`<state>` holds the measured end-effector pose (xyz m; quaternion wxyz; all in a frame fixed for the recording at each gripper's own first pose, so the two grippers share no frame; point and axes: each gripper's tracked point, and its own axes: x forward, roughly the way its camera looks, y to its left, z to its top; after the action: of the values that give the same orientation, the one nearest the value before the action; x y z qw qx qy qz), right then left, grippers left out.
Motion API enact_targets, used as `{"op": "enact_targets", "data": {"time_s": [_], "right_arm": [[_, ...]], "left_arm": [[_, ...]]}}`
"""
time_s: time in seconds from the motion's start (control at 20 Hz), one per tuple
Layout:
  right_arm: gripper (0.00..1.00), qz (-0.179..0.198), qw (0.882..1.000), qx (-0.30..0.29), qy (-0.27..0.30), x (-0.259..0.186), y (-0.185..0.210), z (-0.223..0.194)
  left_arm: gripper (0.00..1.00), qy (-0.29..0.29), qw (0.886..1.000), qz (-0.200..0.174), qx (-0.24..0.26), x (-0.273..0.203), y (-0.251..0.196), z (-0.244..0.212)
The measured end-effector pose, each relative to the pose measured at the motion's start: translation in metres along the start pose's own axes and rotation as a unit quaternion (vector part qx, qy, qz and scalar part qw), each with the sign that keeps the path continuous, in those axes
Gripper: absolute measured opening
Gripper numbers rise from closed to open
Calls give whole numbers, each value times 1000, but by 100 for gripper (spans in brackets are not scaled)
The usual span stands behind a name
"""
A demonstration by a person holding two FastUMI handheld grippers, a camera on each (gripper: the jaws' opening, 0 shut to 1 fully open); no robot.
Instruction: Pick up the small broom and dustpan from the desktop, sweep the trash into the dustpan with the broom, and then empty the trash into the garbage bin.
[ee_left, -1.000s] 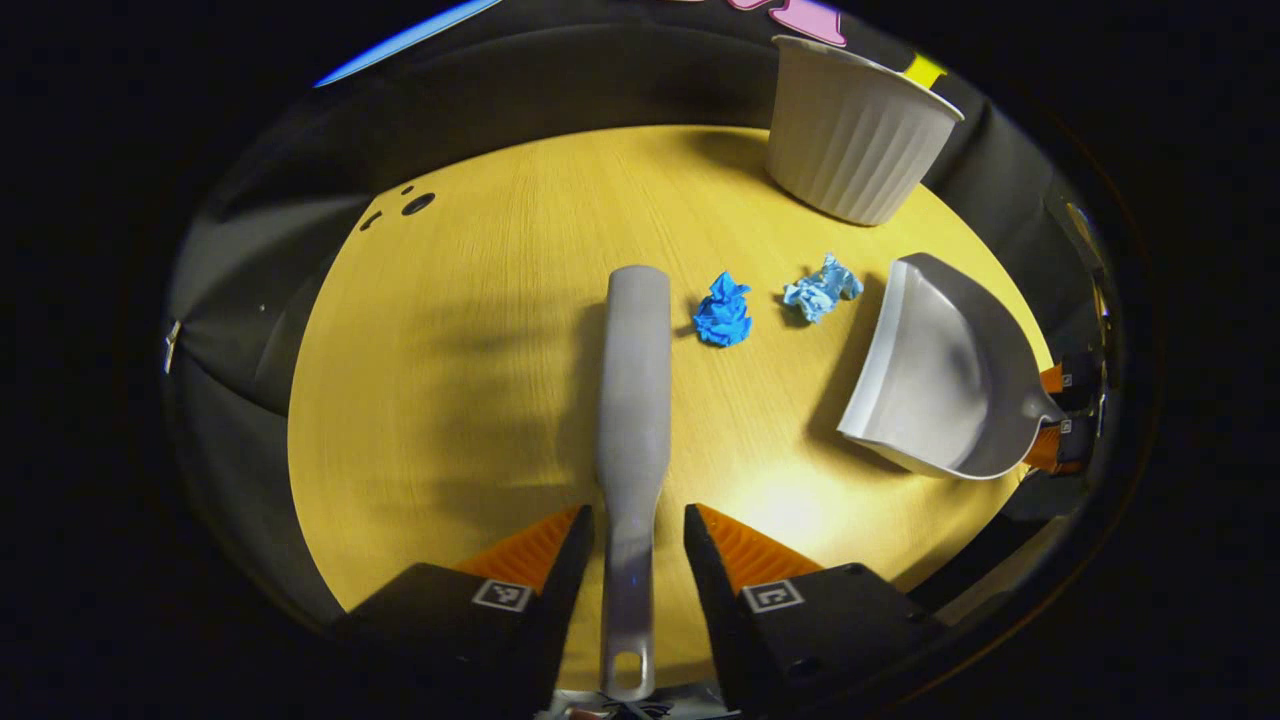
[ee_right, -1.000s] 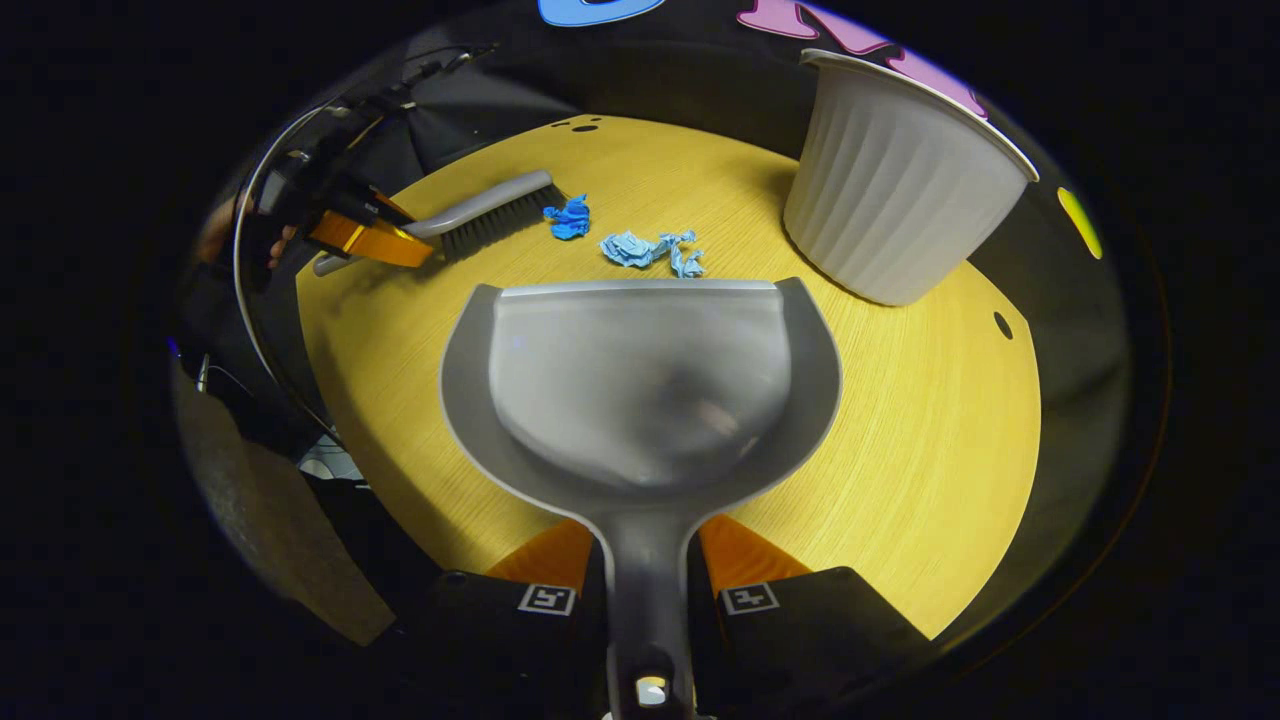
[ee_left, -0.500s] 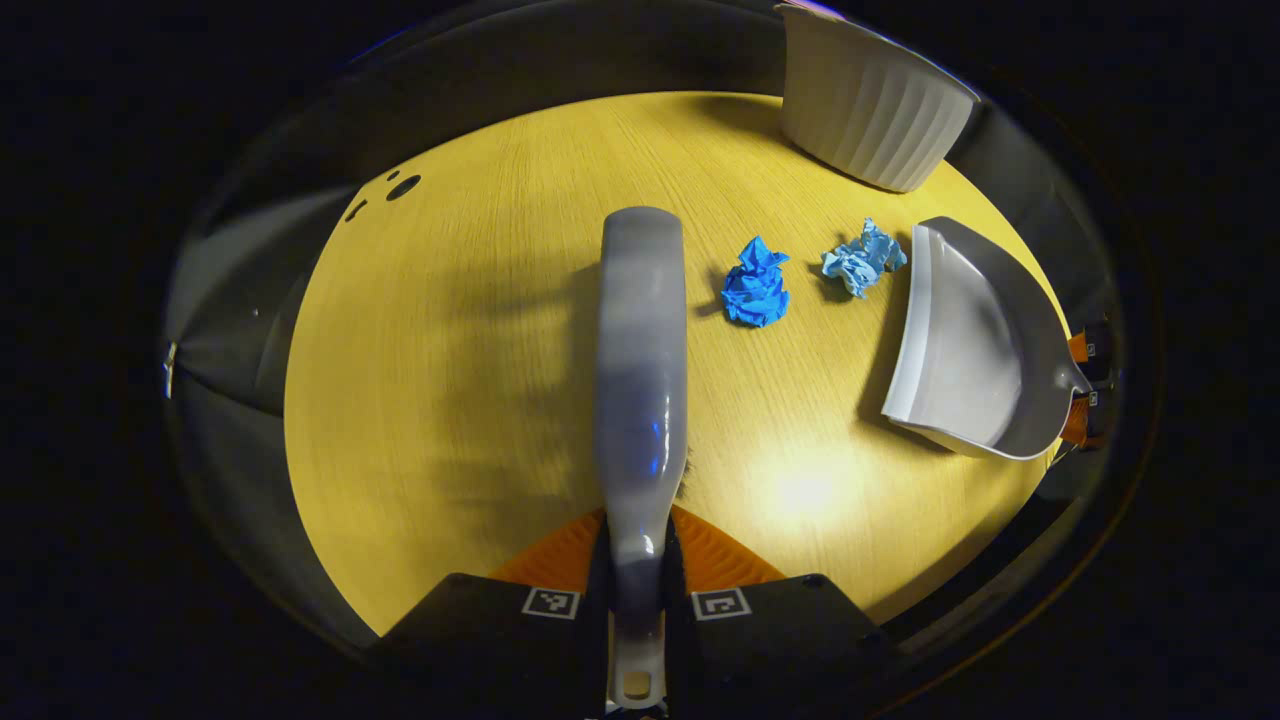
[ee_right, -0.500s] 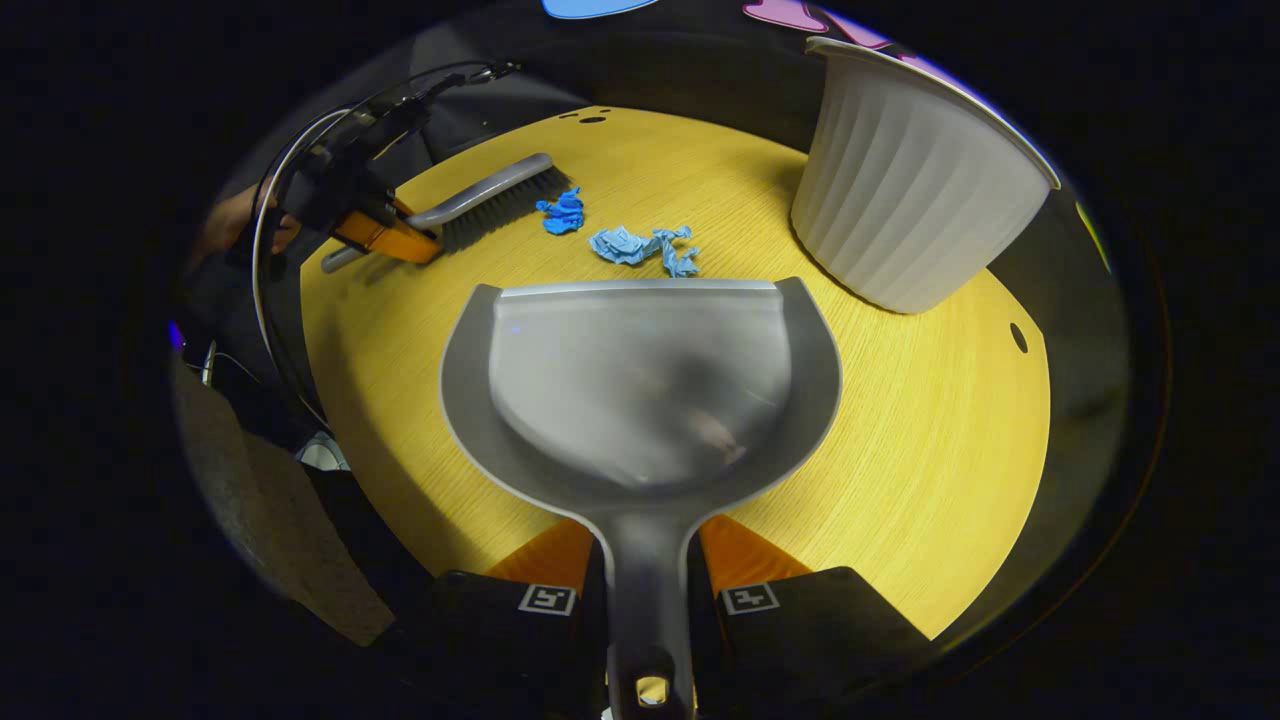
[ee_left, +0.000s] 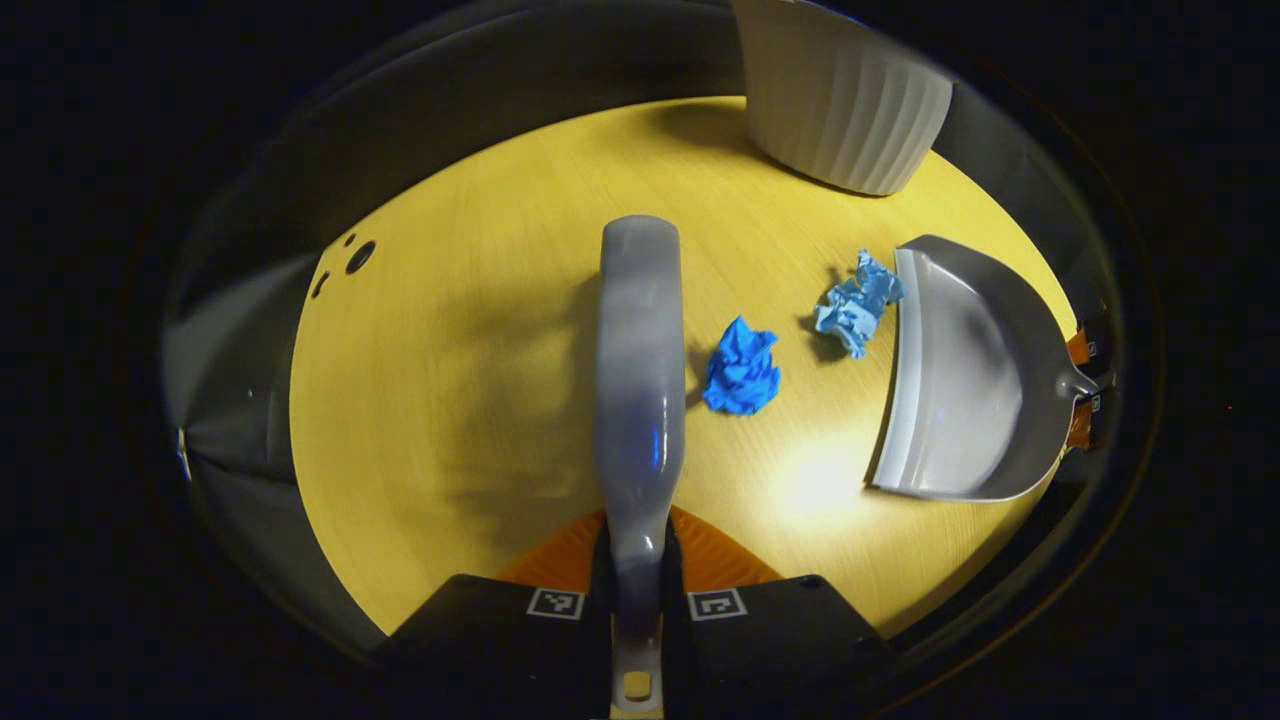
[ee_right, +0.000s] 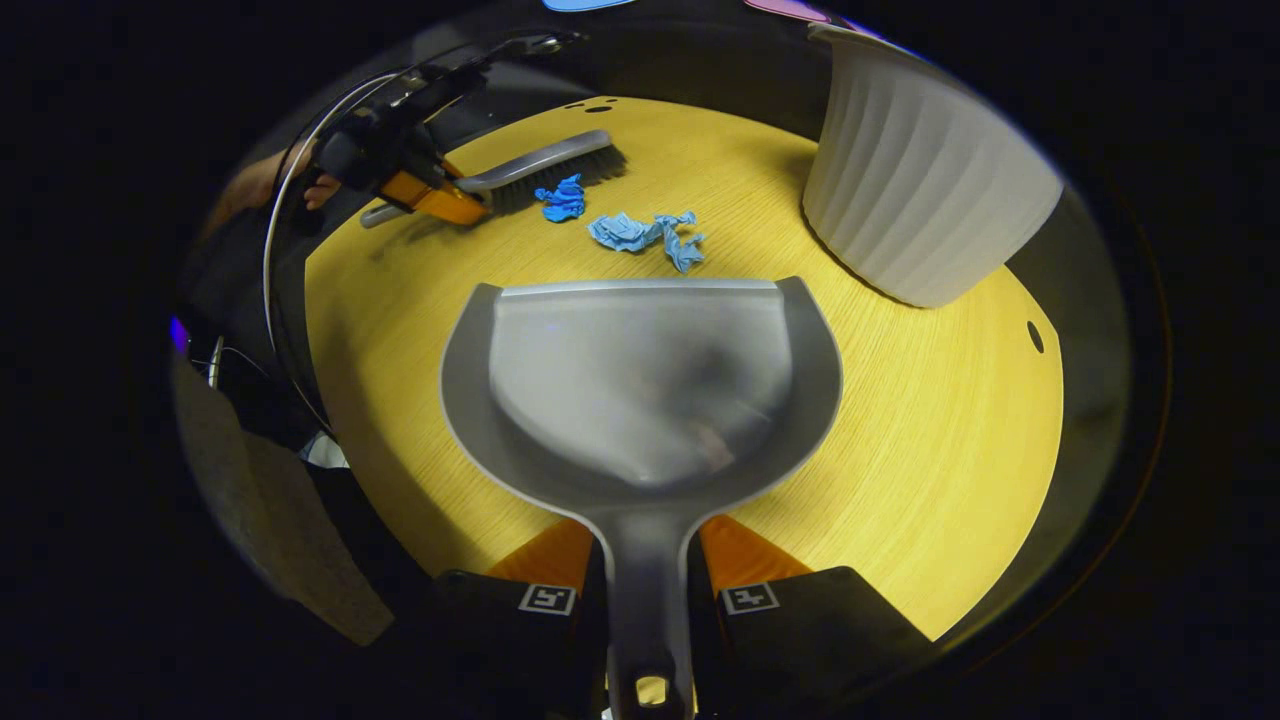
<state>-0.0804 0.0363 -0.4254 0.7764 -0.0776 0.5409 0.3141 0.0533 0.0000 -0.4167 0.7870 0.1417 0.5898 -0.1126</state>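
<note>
My left gripper (ee_left: pixel 636 560) is clamped on the broom (ee_left: pixel 640 370), with the dark blue wad (ee_left: pixel 742 367) just at its 3 o'clock. My right gripper (ee_right: pixel 646 560) pinches the dustpan (ee_right: pixel 640 390); the pale wad (ee_right: pixel 640 234) sits at its lip, 12 o'clock, and the bin (ee_right: pixel 920 200) at 1.

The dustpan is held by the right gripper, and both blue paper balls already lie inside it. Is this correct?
Not quite: in the right gripper view the right gripper holds the dustpan, but both paper balls lie on the table before its lip.
</note>
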Motion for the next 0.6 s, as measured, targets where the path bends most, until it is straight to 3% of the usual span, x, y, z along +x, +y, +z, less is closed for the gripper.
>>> {"op": "enact_targets", "data": {"time_s": [0.3,0.6], "right_arm": [[38,1,1000,-4,0,2,0,3],[38,-4,1000,-12,1,1,1,4]], "left_arm": [[23,-7,995,-67,75,-3,-68,29],[23,-6,984,-141,107,-22,-124,35]]}}
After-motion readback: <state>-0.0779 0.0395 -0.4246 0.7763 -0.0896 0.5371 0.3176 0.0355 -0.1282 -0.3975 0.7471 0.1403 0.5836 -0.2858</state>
